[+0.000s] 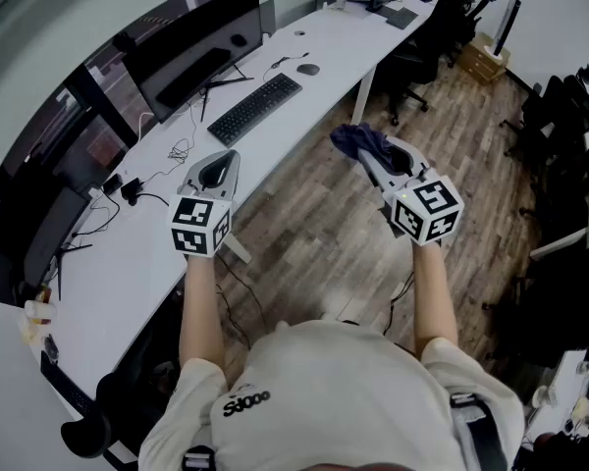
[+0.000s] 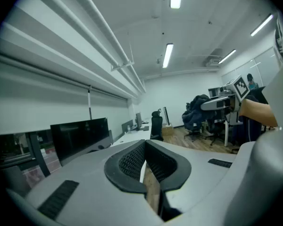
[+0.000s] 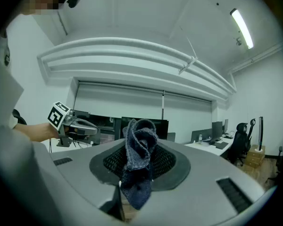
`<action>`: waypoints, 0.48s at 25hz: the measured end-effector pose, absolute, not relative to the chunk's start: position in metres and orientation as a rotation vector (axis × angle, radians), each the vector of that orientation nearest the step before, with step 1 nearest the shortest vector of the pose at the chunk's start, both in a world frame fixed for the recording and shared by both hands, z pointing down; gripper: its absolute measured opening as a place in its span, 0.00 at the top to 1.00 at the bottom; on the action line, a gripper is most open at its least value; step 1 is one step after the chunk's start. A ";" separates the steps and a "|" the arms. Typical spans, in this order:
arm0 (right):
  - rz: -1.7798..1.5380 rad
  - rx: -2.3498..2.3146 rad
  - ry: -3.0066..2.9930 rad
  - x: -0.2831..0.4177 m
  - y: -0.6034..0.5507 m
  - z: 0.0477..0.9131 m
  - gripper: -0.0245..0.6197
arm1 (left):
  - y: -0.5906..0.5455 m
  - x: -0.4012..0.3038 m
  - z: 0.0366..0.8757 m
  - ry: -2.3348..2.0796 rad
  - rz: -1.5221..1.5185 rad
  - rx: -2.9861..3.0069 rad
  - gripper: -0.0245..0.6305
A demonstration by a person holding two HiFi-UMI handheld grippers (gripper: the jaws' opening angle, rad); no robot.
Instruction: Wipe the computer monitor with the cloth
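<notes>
A dark blue cloth [image 1: 360,142] is pinched in my right gripper [image 1: 375,160], which is held in the air over the wooden floor, off the desk's front edge. In the right gripper view the cloth [image 3: 139,160] bunches up and hangs down between the shut jaws. My left gripper [image 1: 223,162] is shut with nothing in it and hovers over the front edge of the white desk [image 1: 304,42]. The black monitor [image 1: 191,39] stands at the back of the desk, well beyond both grippers. It also shows in the left gripper view as the monitor [image 2: 80,138], dark and switched off.
A black keyboard [image 1: 255,107] and a mouse [image 1: 307,69] lie on the desk in front of the monitor, with loose cables [image 1: 177,150] to the left. More screens [image 1: 39,234] stand at the left. Office chairs [image 1: 427,42] and a cardboard box [image 1: 483,59] stand further down the room.
</notes>
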State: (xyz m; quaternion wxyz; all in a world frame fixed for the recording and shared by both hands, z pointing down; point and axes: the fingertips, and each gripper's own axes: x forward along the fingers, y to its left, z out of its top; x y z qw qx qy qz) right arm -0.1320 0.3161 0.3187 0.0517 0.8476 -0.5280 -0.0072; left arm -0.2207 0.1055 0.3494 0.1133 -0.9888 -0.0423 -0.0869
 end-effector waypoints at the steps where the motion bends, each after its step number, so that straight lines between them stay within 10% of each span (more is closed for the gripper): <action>1: -0.023 2.576 -1.605 -0.127 0.319 0.319 0.80 | 0.109 -0.217 0.349 -0.121 -0.255 -2.899 0.93; 12: 0.016 2.584 -1.635 -0.089 0.371 0.340 0.80 | 0.154 -0.188 0.364 -0.071 -0.303 -2.891 0.93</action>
